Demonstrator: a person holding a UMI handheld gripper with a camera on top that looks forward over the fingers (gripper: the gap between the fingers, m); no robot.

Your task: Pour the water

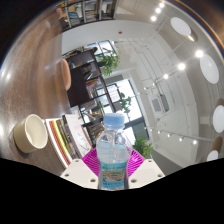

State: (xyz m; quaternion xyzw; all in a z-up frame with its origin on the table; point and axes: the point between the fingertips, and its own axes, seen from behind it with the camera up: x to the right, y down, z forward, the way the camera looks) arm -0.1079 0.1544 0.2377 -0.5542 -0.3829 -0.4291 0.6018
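My gripper (112, 168) is shut on a clear plastic water bottle (113, 150) with a pale cap and a blue-green label. The bottle stands upright between the two magenta pads (92, 160), which press on its sides. The view is tilted, so the room leans. A cream-coloured cup or bowl (30, 131) sits on the wooden table (28, 80) to the left of the fingers, apart from the bottle.
A striped cloth or stack of books (66, 138) lies between the cup and the fingers. Dark chairs (85, 75) stand beyond the table. A green plant (107, 62) and ceiling lights (190, 60) show farther off.
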